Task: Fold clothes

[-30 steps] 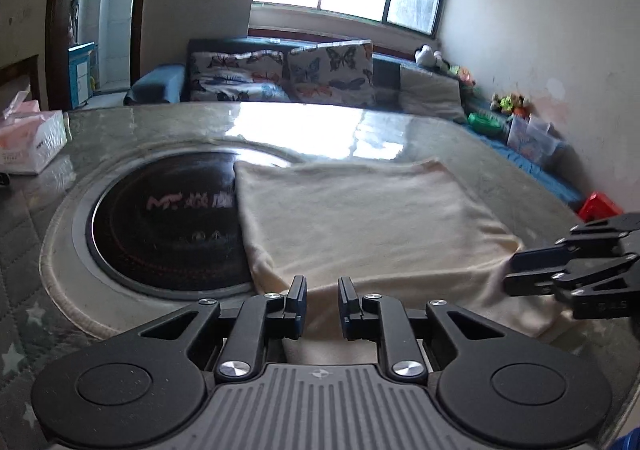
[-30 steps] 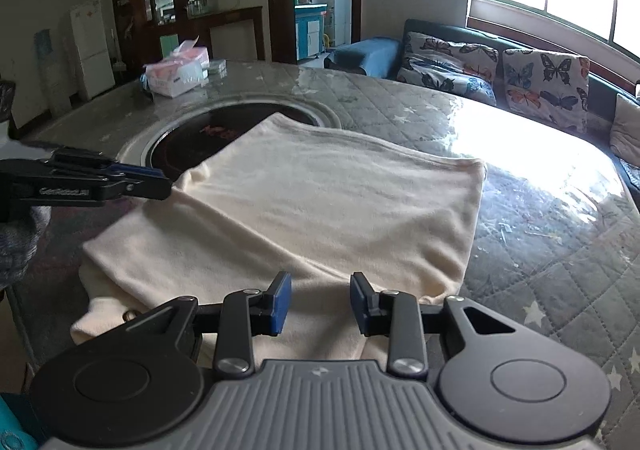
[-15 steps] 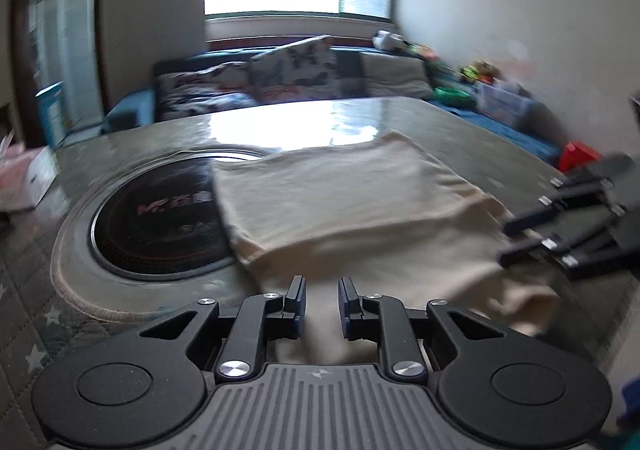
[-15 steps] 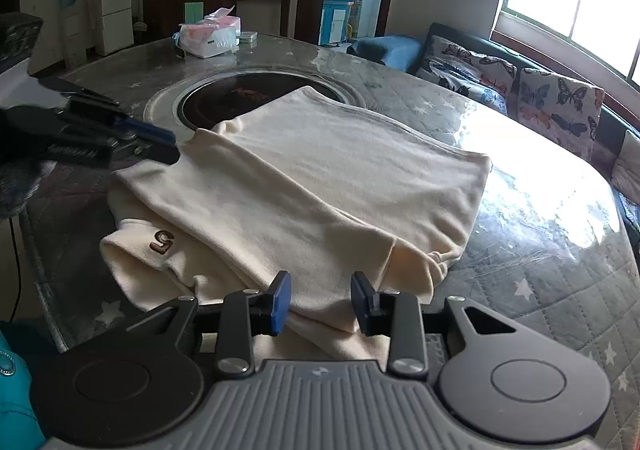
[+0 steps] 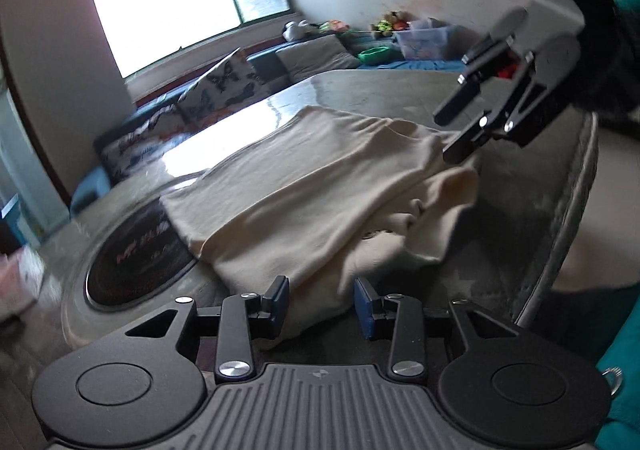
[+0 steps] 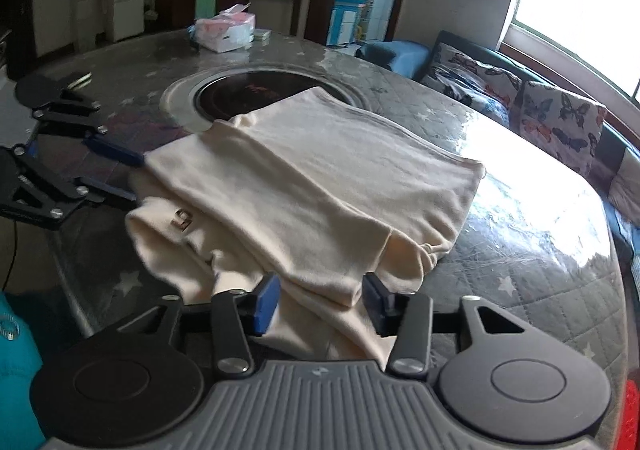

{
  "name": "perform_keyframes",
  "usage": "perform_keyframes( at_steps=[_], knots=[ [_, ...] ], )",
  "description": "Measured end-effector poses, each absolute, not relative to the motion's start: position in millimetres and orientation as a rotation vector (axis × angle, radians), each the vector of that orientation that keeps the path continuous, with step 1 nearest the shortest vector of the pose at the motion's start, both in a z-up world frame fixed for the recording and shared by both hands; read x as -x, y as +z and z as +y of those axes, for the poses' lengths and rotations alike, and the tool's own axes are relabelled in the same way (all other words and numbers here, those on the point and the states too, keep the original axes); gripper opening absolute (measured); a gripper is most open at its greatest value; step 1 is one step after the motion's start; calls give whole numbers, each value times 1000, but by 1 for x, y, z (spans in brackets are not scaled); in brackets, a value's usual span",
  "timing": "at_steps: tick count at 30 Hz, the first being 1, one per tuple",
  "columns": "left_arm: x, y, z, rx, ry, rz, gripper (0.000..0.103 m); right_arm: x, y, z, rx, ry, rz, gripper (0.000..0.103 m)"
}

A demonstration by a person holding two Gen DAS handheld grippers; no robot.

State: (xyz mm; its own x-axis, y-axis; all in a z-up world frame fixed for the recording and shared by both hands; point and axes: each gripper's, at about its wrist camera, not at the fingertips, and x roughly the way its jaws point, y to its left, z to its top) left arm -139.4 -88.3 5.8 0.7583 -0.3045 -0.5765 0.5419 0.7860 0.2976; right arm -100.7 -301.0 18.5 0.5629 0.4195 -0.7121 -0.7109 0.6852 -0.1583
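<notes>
Garment: a cream knit top (image 6: pixel 320 185) lies on the round table (image 6: pixel 540 250), folded over itself, its far corner overlapping the dark cooktop (image 6: pixel 248 93) set into the table.
Layers: the upper fold lies smooth and flat; beneath it a looser layer bulges out at the near edge, showing a small brown mark (image 6: pixel 182 217).
Handling: it looks soft, light and limp, with no stiffness of its own, so it will likely sag and drag when lifted by one point. The glossy table cover may let it slide.
Where to grip: probably the near hem corners, taking both layers together so that the lower one does not trail.
Right gripper (image 6: pixel 320 300): jaws opening, cloth lying between the blue pads, which no longer press on it.
Left gripper (image 5: pixel 322 304): jaws opening too, at the garment's other near corner, with fabric in the gap but not clamped.
Surroundings: a tissue box (image 6: pixel 226 31) stands well apart on the far side; a sofa with butterfly cushions (image 6: pixel 560 121) runs under the window.
</notes>
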Motion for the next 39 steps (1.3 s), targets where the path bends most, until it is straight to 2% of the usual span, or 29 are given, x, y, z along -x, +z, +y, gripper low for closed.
perform_keyframes(
  at_steps=[5, 10, 11, 15, 22, 25, 26, 27, 30, 33, 34, 35, 39],
  knots=[
    [142, 0, -97, -539, -522, 487, 39, 117, 19, -298, 564, 721, 667, 63],
    [138, -7, -103, -567, -545, 464, 39, 130, 11, -294, 664, 758, 650, 70],
    [136, -7, -103, -561, -548, 465, 37, 130, 9, -292, 674, 764, 646, 71],
    [126, -2, -99, -499, -563, 470, 12, 132, 1, -284, 714, 786, 624, 71],
    [93, 24, -83, -293, -538, 483, 10, 121, -3, -272, 728, 810, 576, 72],
    [81, 25, -80, -251, -525, 499, 10, 111, -6, -266, 720, 818, 577, 62],
    [80, 24, -80, -248, -523, 505, 10, 105, -6, -266, 692, 826, 598, 51],
    [80, 22, -80, -250, -524, 509, 11, 100, -5, -266, 665, 833, 620, 34],
    [84, 16, -78, -267, -525, 524, 17, 83, -3, -269, 590, 818, 676, 20],
    [93, 9, -75, -309, -516, 532, 21, 69, 4, -275, 498, 817, 716, 15],
    [96, 7, -75, -322, -513, 536, 25, 66, 6, -276, 476, 815, 722, 15],
    [99, 4, -74, -338, -505, 538, 33, 64, 7, -277, 465, 813, 724, 15],
    [108, -3, -74, -409, -488, 526, 35, 61, 8, -278, 446, 811, 727, 15]
  ],
)
